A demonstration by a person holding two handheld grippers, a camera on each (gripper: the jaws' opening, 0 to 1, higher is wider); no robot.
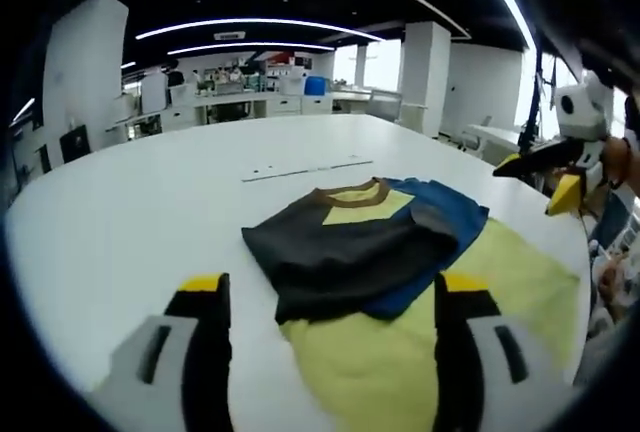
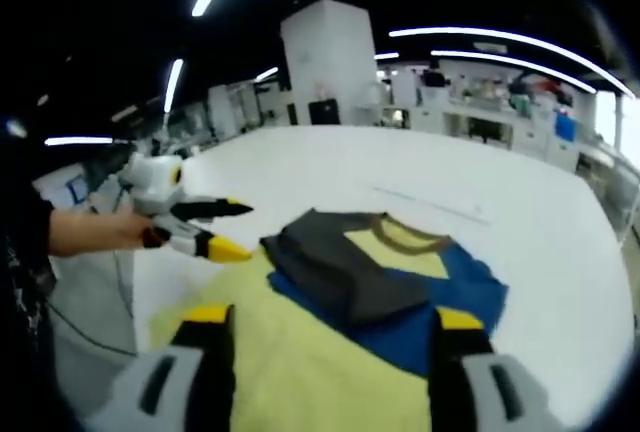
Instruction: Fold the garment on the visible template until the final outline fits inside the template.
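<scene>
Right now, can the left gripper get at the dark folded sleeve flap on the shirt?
Probably yes. The left gripper has its jaws open with the dark flap lying just ahead between them, nothing on top. The right gripper is held off at the shirt's far side, clear of that path.

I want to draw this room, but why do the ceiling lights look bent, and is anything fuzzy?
Left gripper view: the fisheye lens curves the ceiling light strips and the white table edge, while the folded shirt looks fairly sharp. Right gripper view: the strips bend too, and the left tool and the nearby yellow cloth look soft and blurry.
</scene>
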